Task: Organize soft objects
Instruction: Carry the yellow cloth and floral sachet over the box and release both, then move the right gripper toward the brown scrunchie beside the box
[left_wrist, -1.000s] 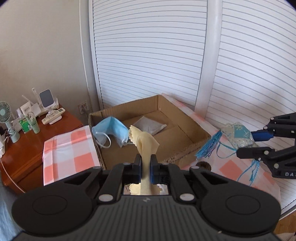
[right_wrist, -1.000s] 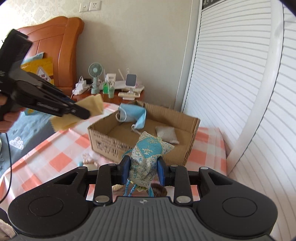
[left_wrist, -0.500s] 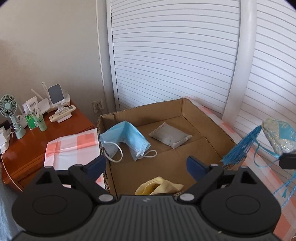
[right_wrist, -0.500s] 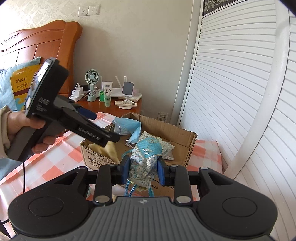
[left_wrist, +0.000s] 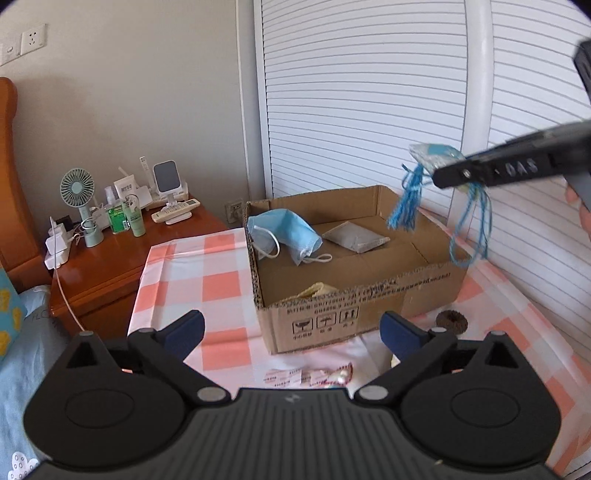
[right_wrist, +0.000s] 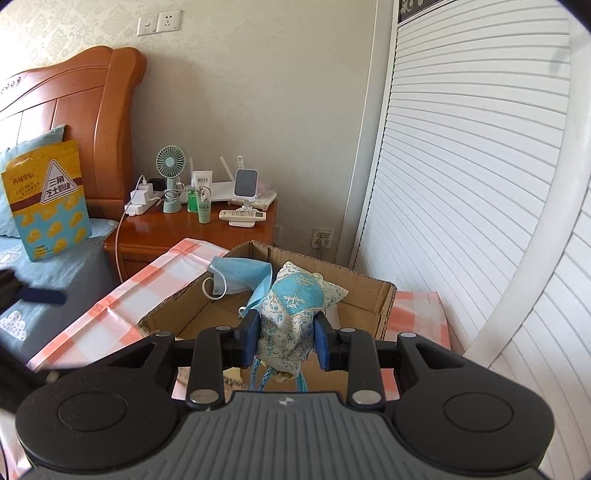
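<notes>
**Loading the Box: Second Item Pending**

Standing wide and empty after opening, the left gripper (left_wrist: 291, 330) has dropped the yellow cloth (left_wrist: 314, 290) inside the cardboard box (left_wrist: 354, 306), beside the face mask (left_wrist: 282, 230). The right gripper (right_wrist: 284, 341) clamps the blue pouch (right_wrist: 295, 306) above the box, probably next in.

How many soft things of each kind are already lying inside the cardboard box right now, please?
Blue face mask: 1
Grey pouch: 1
Yellow cloth: 1
Total in the cardboard box: 3
The blue tasselled sachet is not counted: the right hand-held gripper holds it above the box.
</notes>
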